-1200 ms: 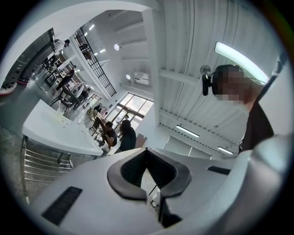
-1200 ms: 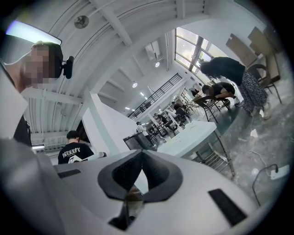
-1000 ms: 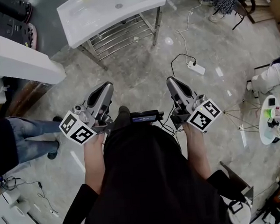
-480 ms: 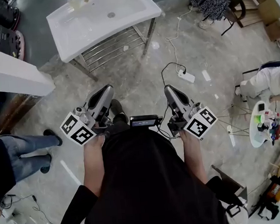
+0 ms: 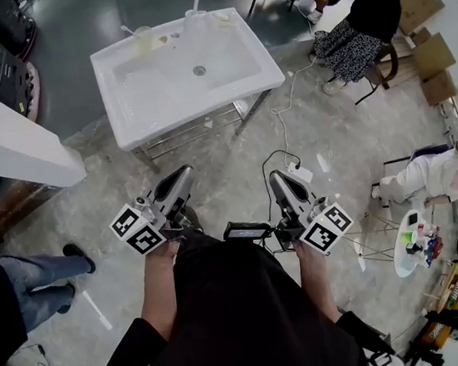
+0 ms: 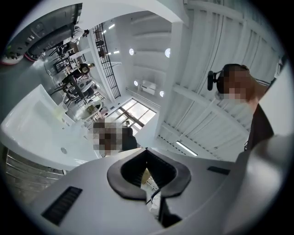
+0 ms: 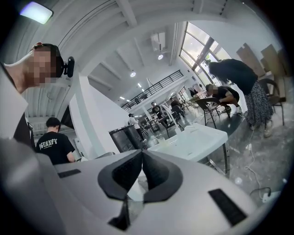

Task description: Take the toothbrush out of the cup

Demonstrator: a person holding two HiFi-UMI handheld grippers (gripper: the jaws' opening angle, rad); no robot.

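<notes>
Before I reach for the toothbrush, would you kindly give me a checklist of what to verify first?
1. Cup located: ok, the cup stands on the washbasin's far rim.
2. Toothbrush in it: ok, the toothbrush sticks out of it.
3. Left gripper free: ok, shut on nothing.
4. Right gripper free: ok, shut on nothing.
5. Jaws ready to grasp: not ok, both closed.
6. Within reach: not ok, both grippers hang over the floor, short of the washbasin.

Sink (image 5: pixel 151 93) shows glossy white, smooth as ceramic; the frame (image 5: pixel 200 130) under it is shiny bare metal. Floor (image 5: pixel 95 202) gleams like polished grey stone. Cup (image 5: pixel 144 40) looks cloudy, translucent plastic.
</notes>
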